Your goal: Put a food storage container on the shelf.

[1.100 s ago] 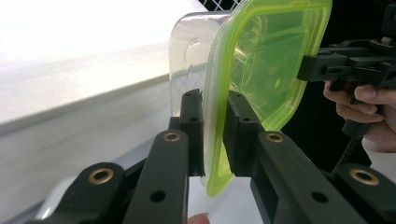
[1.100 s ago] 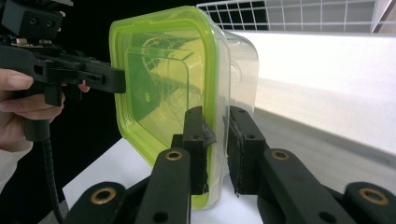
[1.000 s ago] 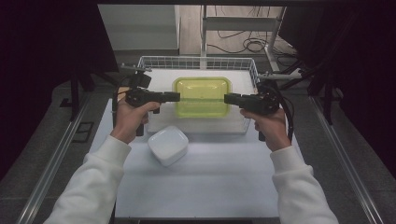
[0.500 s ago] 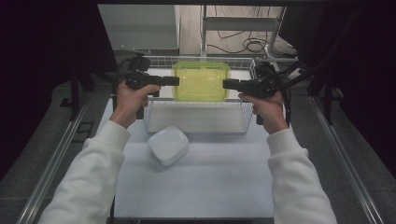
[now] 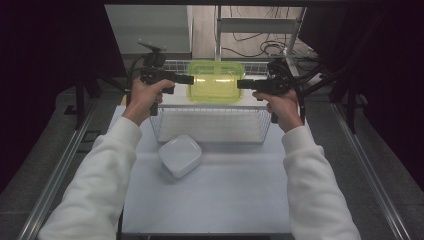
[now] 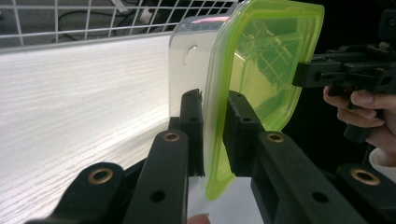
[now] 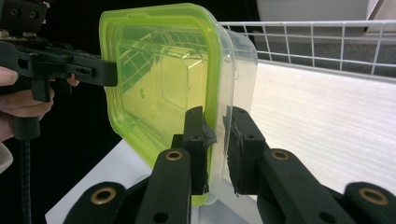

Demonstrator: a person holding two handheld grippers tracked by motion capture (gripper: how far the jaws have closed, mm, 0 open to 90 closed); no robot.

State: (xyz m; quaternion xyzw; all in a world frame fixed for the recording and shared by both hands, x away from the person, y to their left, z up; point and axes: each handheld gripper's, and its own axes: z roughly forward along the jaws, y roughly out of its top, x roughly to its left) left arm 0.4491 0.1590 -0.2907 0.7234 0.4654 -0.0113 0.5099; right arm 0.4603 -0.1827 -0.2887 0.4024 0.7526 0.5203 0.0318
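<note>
Clearly, the high view gives the whole layout: the left gripper (image 5: pixel 187 79) and the right gripper (image 5: pixel 242 84) hold a clear container with a green lid (image 5: pixel 216 81) between them, above the far part of a white wire basket (image 5: pixel 210 125). Seen from the table centre, the container is at 12 o'clock. A white square dish (image 5: pixel 180 155) lies on the table (image 5: pixel 225 200) near the basket's front left corner, at about 7 o'clock from the container. Two arms in white sleeves (image 5: pixel 100 175) come in from the bottom edge.

The gripper views add what the high view cannot resolve: how the jaws meet the rim. In the left gripper view, the left gripper (image 6: pixel 214 126) has its two black jaws close together, one on each side of the green lid's edge, and they pinch the rim of the container (image 6: pixel 261 70). The right gripper (image 6: pixel 308 74) shows at 2 o'clock, touching the opposite edge. The basket wire (image 6: pixel 93 18) and its pale floor lie behind.

In the right gripper view, the right gripper (image 7: pixel 215 135) is also nearly closed, and its jaws clamp the lid rim and the clear wall of the container (image 7: pixel 163 79). The left gripper (image 7: pixel 107 73) shows at 10 o'clock, gripping the far edge. The container's inside looks empty through the lid.
</note>
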